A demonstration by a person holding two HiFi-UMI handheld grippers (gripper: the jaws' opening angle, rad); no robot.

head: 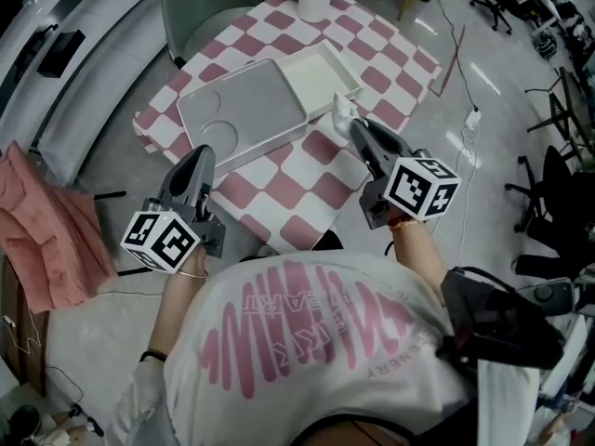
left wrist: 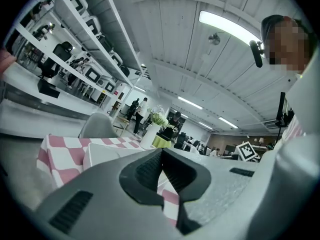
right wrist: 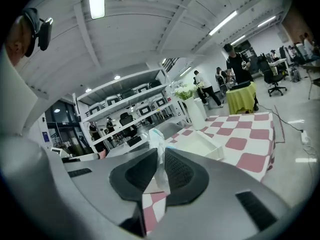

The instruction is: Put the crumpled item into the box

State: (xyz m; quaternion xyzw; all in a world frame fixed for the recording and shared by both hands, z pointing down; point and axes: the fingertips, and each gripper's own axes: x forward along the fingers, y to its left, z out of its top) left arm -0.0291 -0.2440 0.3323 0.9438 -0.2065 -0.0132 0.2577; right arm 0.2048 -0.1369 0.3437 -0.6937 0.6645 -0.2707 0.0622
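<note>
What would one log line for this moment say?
right gripper: jaws shut on crumpled item | left gripper: jaws shut, empty | white box: on checkered table beside grey tray

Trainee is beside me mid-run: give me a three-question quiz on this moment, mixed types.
1. Multiple choice: what is between the jaws of the right gripper?
A) the crumpled white item
B) a spoon
C) nothing

2. True or false: the left gripper has something clamped between its jaws.

3. Short answer: in the head view, on which side of the grey tray does the open white box stand?

Key:
1. A. The jaws are closed on it.
2. False. Its jaws are together with nothing between them.
3. On the tray's right side, on the checked tablecloth.
</note>
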